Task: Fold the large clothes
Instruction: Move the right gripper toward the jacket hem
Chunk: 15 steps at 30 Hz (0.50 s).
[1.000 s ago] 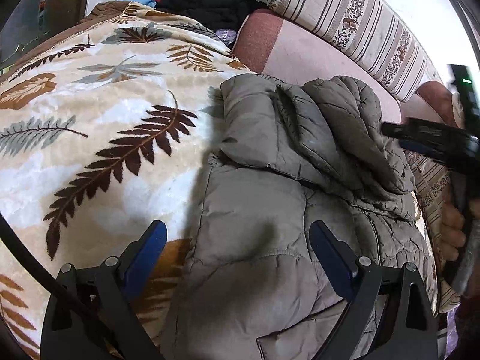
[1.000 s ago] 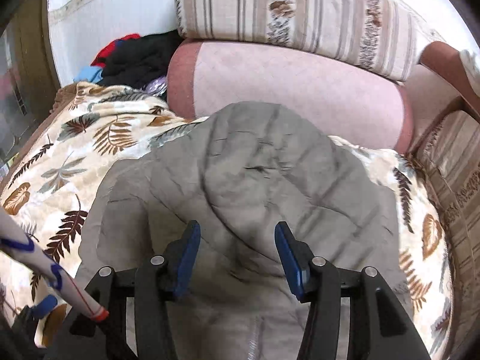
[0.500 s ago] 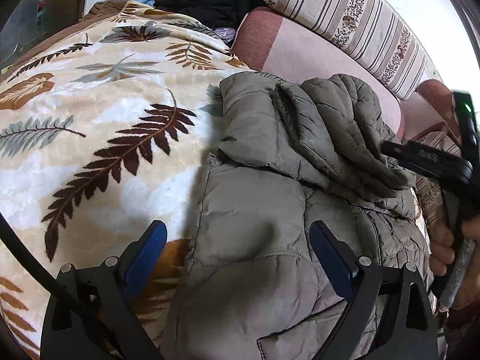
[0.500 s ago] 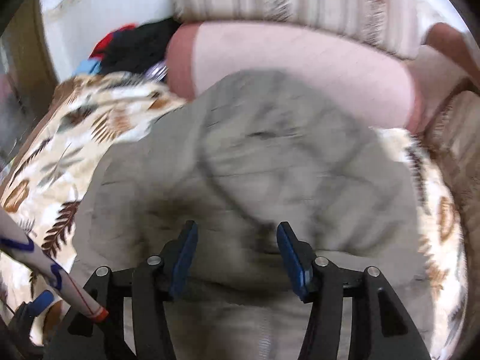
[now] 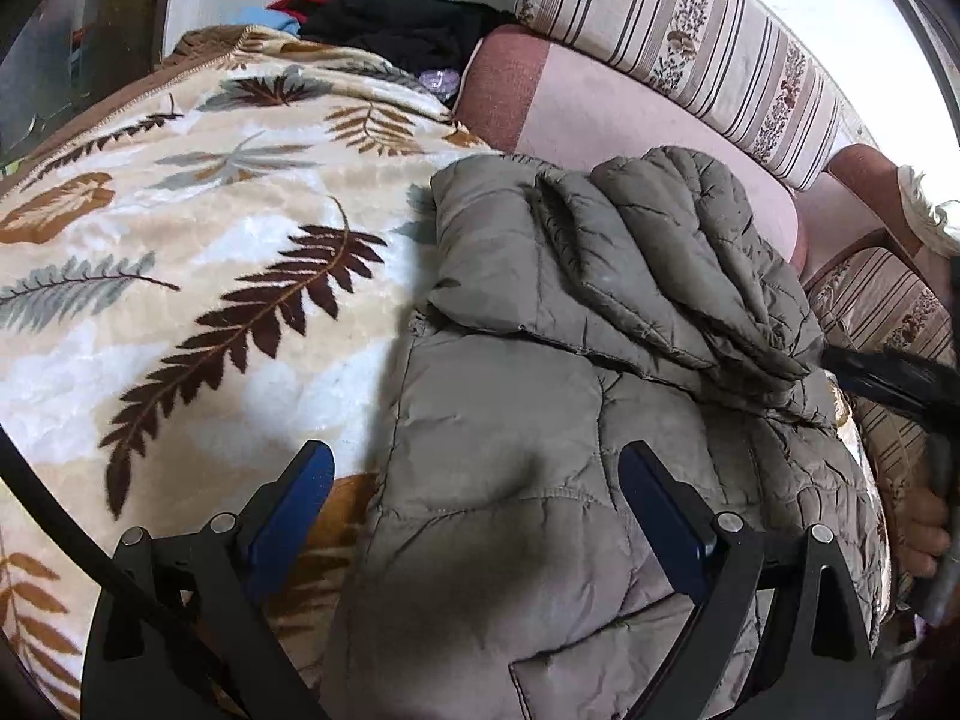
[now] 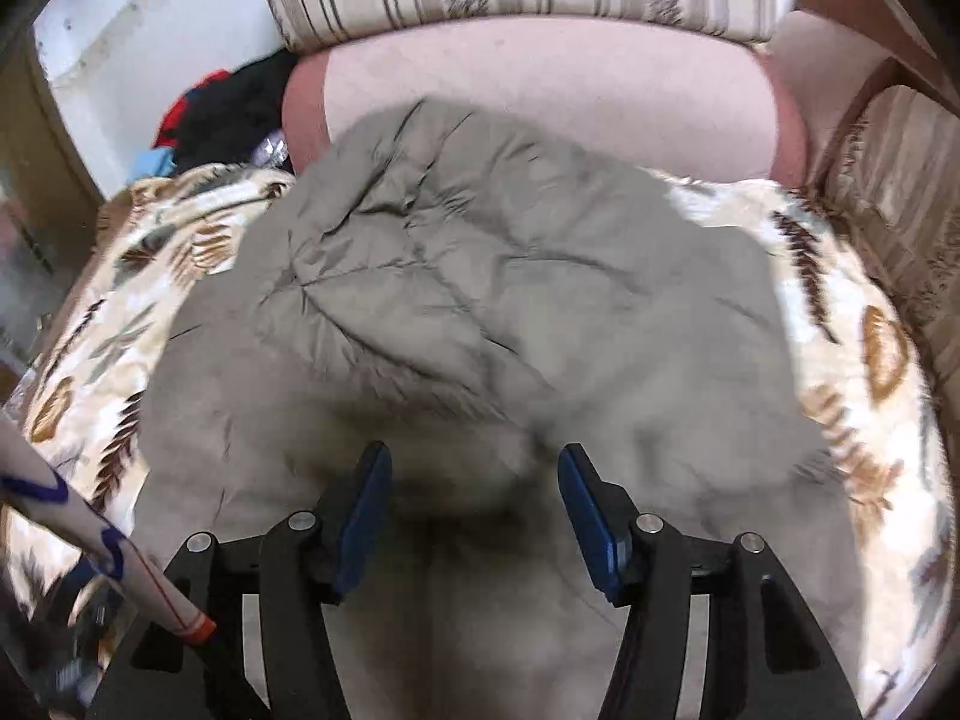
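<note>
A grey-olive quilted puffer jacket [image 5: 540, 420] lies on a leaf-patterned blanket [image 5: 180, 252] over a sofa, with a folded part bunched on top toward the backrest. It also fills the right wrist view [image 6: 456, 312]. My left gripper [image 5: 474, 492] is open and empty, its jaws spread over the jacket's near left edge. My right gripper [image 6: 474, 498] is open and empty, just above the jacket's middle. The right gripper also shows at the right edge of the left wrist view [image 5: 888, 378], beside the jacket.
A pink sofa backrest [image 5: 612, 114] and a striped cushion [image 5: 690, 42] lie behind the jacket. A pile of dark, red and blue clothes [image 5: 390, 18] sits at the sofa's far left corner. A striped armrest [image 6: 900, 180] bounds the right side.
The right gripper has pulled back and lowered toward the near side of the jacket; its view is blurred by motion. The left gripper has barely moved. Both stay open.
</note>
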Motion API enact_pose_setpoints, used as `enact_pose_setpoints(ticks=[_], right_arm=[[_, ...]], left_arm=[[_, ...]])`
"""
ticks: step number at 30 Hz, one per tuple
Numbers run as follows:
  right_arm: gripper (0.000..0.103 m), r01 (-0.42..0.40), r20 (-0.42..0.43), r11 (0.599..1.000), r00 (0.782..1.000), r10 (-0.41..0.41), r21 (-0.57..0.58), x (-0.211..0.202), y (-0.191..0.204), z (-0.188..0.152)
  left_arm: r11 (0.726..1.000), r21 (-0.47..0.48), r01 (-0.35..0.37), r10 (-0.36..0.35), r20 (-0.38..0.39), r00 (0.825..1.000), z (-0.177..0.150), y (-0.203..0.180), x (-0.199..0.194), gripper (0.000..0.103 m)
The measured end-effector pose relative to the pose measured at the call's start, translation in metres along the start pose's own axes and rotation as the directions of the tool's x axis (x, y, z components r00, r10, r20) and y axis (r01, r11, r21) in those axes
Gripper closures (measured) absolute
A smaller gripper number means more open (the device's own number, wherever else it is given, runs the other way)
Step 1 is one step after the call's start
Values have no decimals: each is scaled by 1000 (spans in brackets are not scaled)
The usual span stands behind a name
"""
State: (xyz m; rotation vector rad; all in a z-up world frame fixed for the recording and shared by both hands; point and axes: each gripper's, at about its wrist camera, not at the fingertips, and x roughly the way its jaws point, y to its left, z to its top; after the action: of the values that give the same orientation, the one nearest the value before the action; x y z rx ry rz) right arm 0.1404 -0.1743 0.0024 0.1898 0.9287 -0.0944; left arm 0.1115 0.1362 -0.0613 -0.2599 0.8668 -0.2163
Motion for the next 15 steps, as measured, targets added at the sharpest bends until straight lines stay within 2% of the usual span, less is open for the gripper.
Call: enact_pose_setpoints(ticks=[4, 7, 10, 13, 15], right_arm=[[31, 30, 24, 999, 999, -31, 14, -60, -63, -34], [28, 112, 30, 992, 993, -114, 48, -87, -120, -63], [27, 132, 5, 981, 991, -134, 144, -97, -171, -90], [26, 90, -38, 965, 996, -83, 246, -91, -217, -118], [26, 83, -52, 958, 996, -71, 275, -84, -232, -133]], left_arm=[[1000, -4, -21, 21, 19, 1000, -8, -3, -22, 8], [1000, -18, -4, 4, 14, 1000, -16, -3, -44, 8], [999, 2, -36, 36, 1, 999, -26, 0, -60, 8], [997, 9, -75, 75, -25, 997, -34, 8, -67, 8], [997, -19, -69, 68, -62, 996, -38, 20, -69, 8]])
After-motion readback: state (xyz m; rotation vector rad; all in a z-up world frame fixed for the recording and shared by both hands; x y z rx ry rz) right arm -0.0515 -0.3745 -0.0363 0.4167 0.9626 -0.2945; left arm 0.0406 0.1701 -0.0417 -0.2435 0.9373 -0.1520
